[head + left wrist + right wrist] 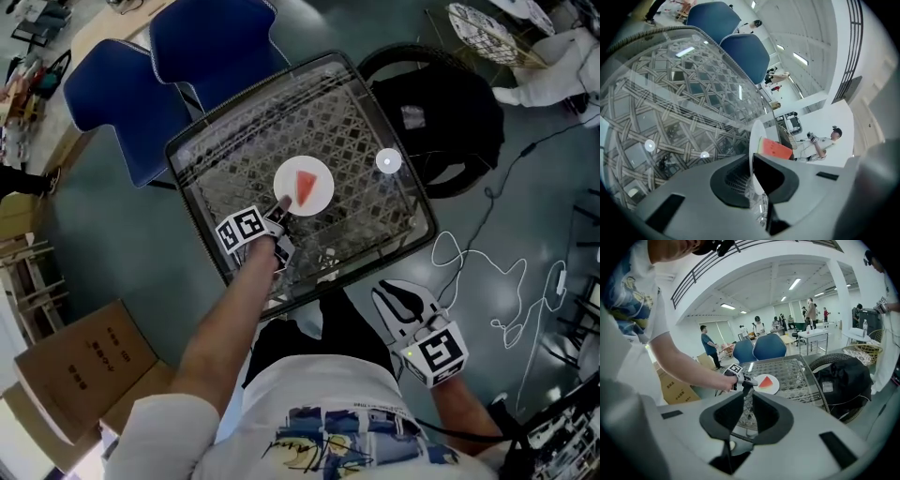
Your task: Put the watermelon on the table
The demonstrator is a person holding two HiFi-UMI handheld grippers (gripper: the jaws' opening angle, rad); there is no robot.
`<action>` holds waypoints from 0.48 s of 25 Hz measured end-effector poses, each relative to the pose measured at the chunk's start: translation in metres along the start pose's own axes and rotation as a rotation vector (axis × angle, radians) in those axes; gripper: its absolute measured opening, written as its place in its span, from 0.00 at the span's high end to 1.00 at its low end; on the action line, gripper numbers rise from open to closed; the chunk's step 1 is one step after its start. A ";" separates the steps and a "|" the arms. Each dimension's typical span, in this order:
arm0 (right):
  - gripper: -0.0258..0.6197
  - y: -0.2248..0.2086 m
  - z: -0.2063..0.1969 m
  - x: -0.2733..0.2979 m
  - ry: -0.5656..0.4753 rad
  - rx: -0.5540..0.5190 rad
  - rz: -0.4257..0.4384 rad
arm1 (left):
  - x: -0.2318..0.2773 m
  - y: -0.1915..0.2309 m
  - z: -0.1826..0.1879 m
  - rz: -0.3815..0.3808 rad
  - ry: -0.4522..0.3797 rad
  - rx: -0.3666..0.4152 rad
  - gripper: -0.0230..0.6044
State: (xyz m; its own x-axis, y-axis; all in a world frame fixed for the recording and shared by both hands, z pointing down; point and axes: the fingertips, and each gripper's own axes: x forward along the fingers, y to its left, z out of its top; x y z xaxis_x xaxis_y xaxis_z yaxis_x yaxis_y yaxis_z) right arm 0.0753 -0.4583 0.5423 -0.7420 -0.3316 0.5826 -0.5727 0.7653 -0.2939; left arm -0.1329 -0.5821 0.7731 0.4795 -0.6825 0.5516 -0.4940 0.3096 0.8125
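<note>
Nearest the head camera is your own white printed T-shirt (328, 412), filling the bottom of the frame. Just beyond it, at lower right, your right gripper (389, 292) hangs off the near edge of the table (366, 234), over the grey floor. In the right gripper view, your right gripper (746, 394) has its jaws only a narrow way apart. Nothing is between them; you see just the table's weave through the gap.

Your left arm reaches out over the glass-topped woven table, and your left gripper (279, 211) sits at the near-left rim of a white plate (317, 195). In the left gripper view, your left gripper (752, 161) has its jaws drawn almost together, with the thin rim of the plate (757, 136) pinched between the pads. The right gripper view shows that gripper (745, 379) at the plate's (772, 387) edge as well.

The watermelon slice (306, 186), a red wedge, lies on that plate near the middle of the tabletop. It shows just past the left jaws in the left gripper view (776, 149), and as a small red triangle in the right gripper view (765, 383). You cannot tell from these views whether the plate rests on the glass or is held just above it.

Two blue chairs (202, 56) stand at the far side of the table. A black bag (441, 112) lies on a round seat to its right. A cardboard box (84, 361) sits on the floor at lower left, and white cables (487, 272) trail across the floor at right.
</note>
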 end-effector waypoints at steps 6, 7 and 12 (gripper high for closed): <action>0.87 -0.011 0.004 0.002 -0.011 0.004 0.013 | 0.004 0.004 0.000 0.161 0.067 0.157 0.89; 0.87 -0.012 0.005 0.002 -0.011 0.005 0.014 | 0.004 0.005 0.000 0.196 0.085 0.193 0.87; 0.87 -0.013 0.004 0.005 -0.011 0.013 0.021 | 0.006 0.015 -0.001 0.354 0.158 0.332 0.79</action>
State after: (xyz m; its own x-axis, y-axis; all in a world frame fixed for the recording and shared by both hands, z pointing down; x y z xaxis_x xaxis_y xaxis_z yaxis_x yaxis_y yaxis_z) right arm 0.0773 -0.4720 0.5461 -0.7577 -0.3216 0.5679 -0.5614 0.7649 -0.3158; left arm -0.1365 -0.5814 0.7888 0.3326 -0.4575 0.8247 -0.8376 0.2586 0.4812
